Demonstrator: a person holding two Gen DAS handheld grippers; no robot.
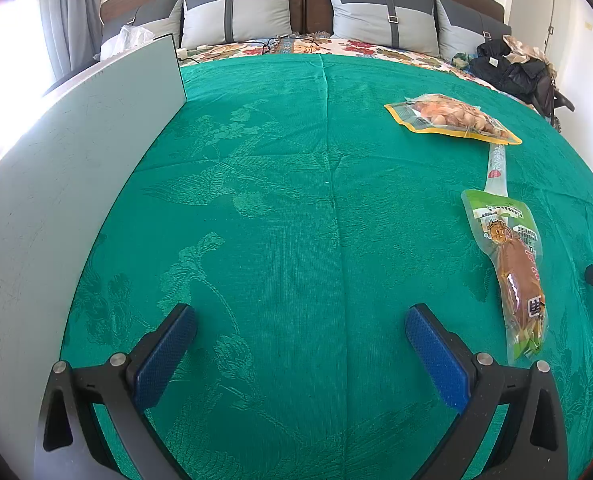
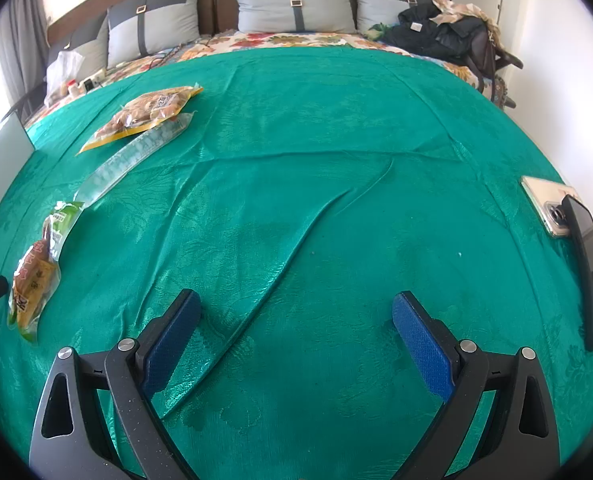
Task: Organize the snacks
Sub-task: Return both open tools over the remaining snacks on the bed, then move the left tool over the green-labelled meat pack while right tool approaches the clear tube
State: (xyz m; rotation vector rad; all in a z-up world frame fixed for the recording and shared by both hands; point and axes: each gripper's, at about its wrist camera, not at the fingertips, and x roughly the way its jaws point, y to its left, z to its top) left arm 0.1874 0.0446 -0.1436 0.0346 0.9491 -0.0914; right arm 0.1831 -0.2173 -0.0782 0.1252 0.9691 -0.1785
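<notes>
Three snack packs lie in a line on the green bedspread (image 1: 296,200). A yellow-edged bag of nuts (image 1: 452,118) (image 2: 144,114) is farthest. A long clear narrow packet (image 1: 496,170) (image 2: 132,160) runs from under it to a green pouch holding a brown snack (image 1: 512,272) (image 2: 36,268). My left gripper (image 1: 300,322) is open over bare cloth, left of the pouch. Over wrinkled cloth my right gripper (image 2: 296,310) stands open, well right of the snacks. Nothing sits between either pair of blue pads.
A white board or box wall (image 1: 76,168) stands along the left side. Two phones (image 2: 576,240) lie at the right edge of the bedspread. Grey pillows (image 1: 236,12) and a pile of dark clothes (image 2: 440,32) are at the head of the bed.
</notes>
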